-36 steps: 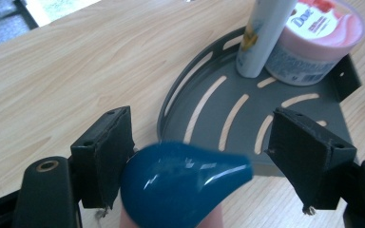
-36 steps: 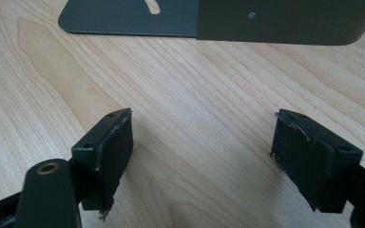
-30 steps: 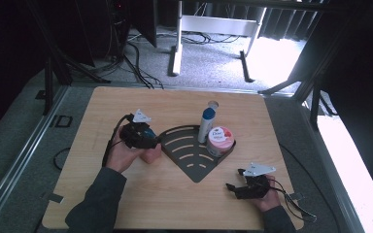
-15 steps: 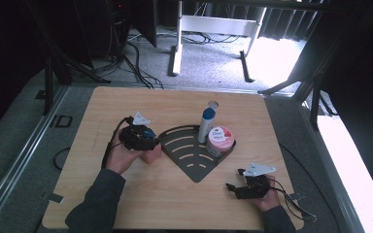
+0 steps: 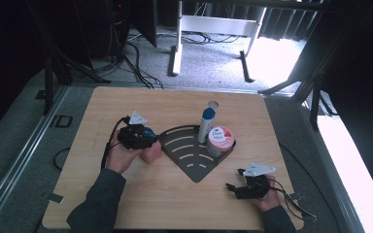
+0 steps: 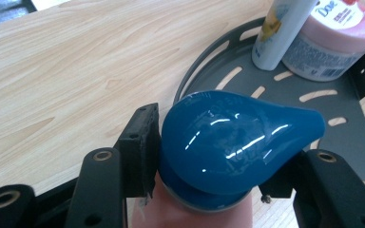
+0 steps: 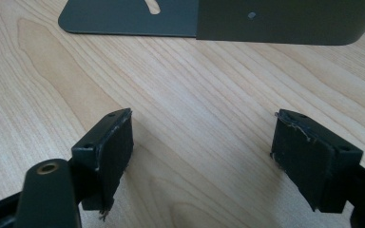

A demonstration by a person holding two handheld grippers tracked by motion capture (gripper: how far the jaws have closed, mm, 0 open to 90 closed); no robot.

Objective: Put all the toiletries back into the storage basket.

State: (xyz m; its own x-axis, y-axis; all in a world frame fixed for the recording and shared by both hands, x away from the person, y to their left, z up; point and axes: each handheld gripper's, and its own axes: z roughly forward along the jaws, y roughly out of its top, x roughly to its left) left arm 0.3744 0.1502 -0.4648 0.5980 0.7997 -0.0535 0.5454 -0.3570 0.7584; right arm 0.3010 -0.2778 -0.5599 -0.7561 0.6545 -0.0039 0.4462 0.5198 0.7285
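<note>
The left claw (image 5: 148, 141) sits on the left part of the wooden bench (image 5: 175, 204). Its two black jaws have just been closing in on a pink bottle (image 5: 151, 153) with a shiny blue cap (image 6: 233, 142). In the left gripper view the left pad (image 6: 140, 149) touches the side of the cap, and the other jaw sits tight at the cap's pointed side, so the claw is grasping the bottle by its top. The bottle stands upright on the bench, just beside the left edge of a dark grey corner tray (image 5: 194, 167) (the kind with curved slots cut in it). The cap's pointed tip hangs over the tray's rim.

Two more things stand inside the tray, at its far side. One is a tall white bottle (image 5: 205, 125) with a blue top. The other is a round pink jar (image 5: 219, 140) that says Dove on its lid. They are touching or nearly touching each other.

The right claw (image 5: 233, 187) is low on the right part of the bench, near the front edge and a little way from the tray's point. Its jaws are spread wide apart with only bare wood between them, so it is let go and holds nothing. In the right gripper view the tray's grey wall (image 7: 285, 21) shows at the top.
</note>
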